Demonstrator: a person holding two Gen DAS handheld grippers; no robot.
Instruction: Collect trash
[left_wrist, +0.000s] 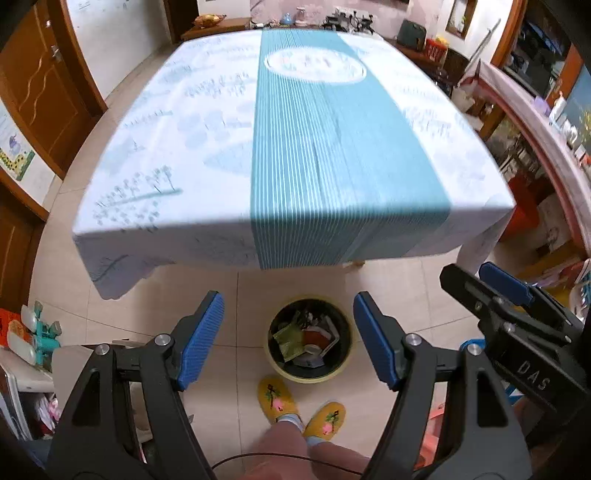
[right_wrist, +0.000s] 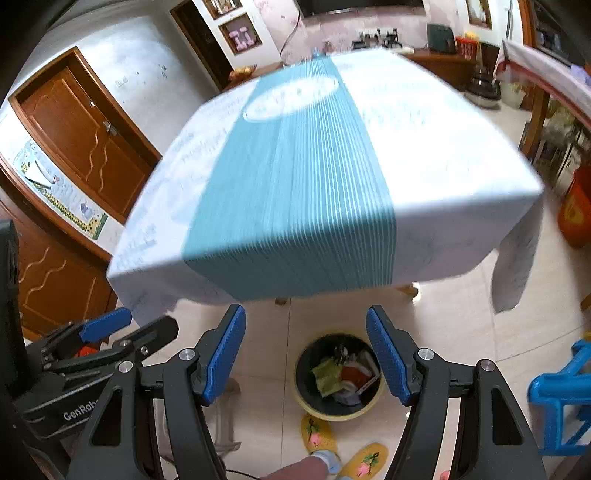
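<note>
A round yellow trash bin (left_wrist: 309, 373) with a black liner stands on the tiled floor in front of the table. Crumpled wrappers and packets (left_wrist: 308, 341) lie inside it. My left gripper (left_wrist: 289, 319) hangs open high above the bin, nothing between its blue pads. In the right wrist view the same bin (right_wrist: 338, 411) shows with its trash (right_wrist: 343, 376) inside. My right gripper (right_wrist: 306, 330) is open too and holds nothing. Each gripper shows at the other view's edge: the right gripper (left_wrist: 476, 273) at right, the left gripper (right_wrist: 144, 321) at left.
The table (left_wrist: 280, 140) carries a white cloth with a teal striped band; nothing lies on it. A person's feet in yellow slippers (left_wrist: 275, 397) stand just before the bin. A blue plastic stool (right_wrist: 561, 398) is at right, wooden doors (left_wrist: 40, 92) at left, cluttered shelves (left_wrist: 535, 110) at right.
</note>
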